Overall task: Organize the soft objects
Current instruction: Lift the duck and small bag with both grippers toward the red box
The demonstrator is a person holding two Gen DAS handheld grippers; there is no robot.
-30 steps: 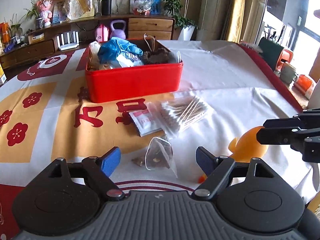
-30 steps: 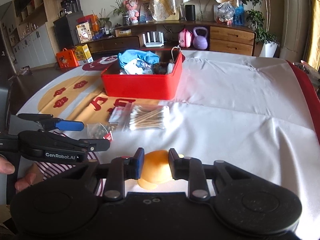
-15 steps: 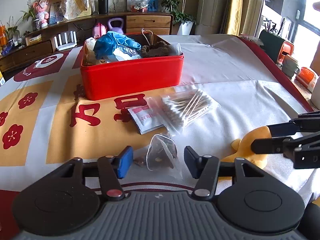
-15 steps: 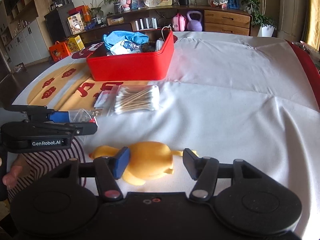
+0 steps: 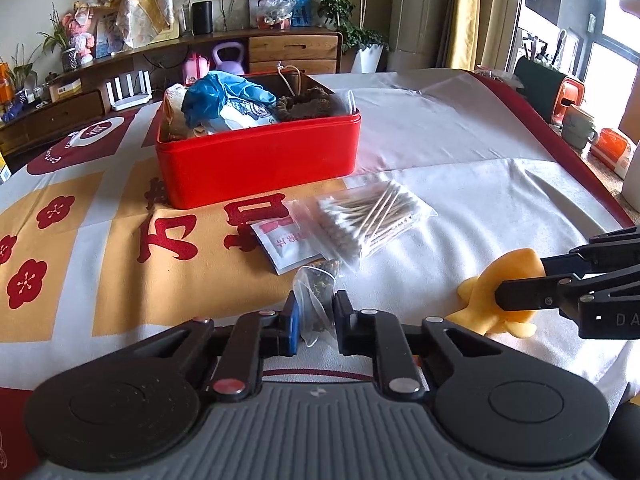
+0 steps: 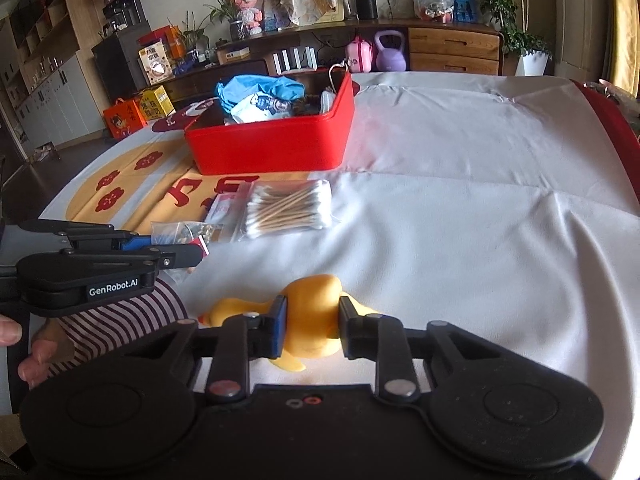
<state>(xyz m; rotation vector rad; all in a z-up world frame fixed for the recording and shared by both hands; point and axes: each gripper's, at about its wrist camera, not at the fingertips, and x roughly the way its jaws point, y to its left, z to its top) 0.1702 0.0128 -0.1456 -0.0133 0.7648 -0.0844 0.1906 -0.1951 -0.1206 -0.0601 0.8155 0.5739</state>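
Left gripper (image 5: 315, 323): its fingers are pressed together on a small clear sachet (image 5: 316, 296) of dark dried bits; the sachet's lower end sits between the pads and its top leans away toward the other packets.
Right gripper (image 6: 311, 330): clamped on the orange soft toy (image 6: 310, 312), one pad on each flank; the toy lies low on the white part of the tablecloth (image 6: 460, 208), near the table's front edge.
Relation of the two: seen from the left wrist, the right gripper and its toy sit to the right of the sachet, apart from it.
Flat red-and-white packet (image 5: 286, 246): just beyond the sachet, lying flat on the cloth.
Bag of cotton swabs (image 5: 368, 220): beside that packet on its right, overlapping its edge.
Red bin (image 5: 260, 160): farther back, on the yellow patterned area, holding a blue bag (image 5: 218, 94), a printed white pouch and a dark brown knitted item.
Sideboard (image 6: 452, 50): behind the table, by the wall.
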